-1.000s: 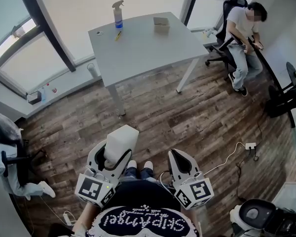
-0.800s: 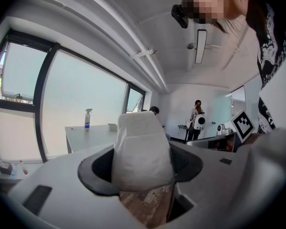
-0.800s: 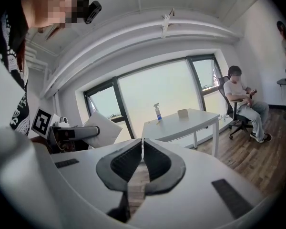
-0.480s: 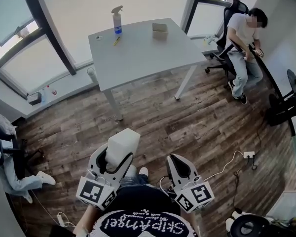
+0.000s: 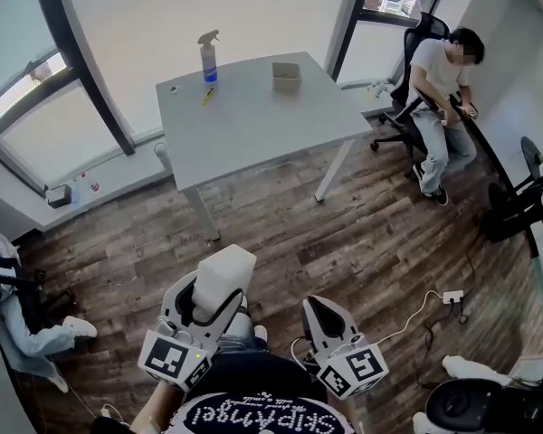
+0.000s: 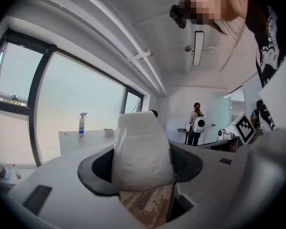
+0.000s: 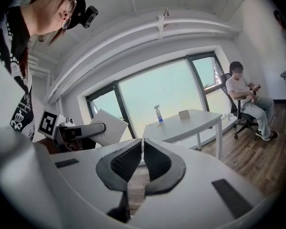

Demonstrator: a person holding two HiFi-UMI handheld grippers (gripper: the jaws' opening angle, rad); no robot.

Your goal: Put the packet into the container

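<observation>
Within left claw [image 5: 214, 302], white packet [image 5: 224, 273]

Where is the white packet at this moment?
The packet sits low, left of centre in the head view, held in the left gripper over the wooden floor, well short of the grey table.

Ahead of you, the grey table [image 5: 253, 120] stands on the wood-plank floor [image 5: 362, 215]. A spray bottle [image 5: 207, 57] is upright near its far edge, with a yellow pen [image 5: 206, 96] just beside it and a small open container [image 5: 286, 76] toward the far right corner. A white power strip [image 5: 452, 296] lies on the floor to your right.
</observation>
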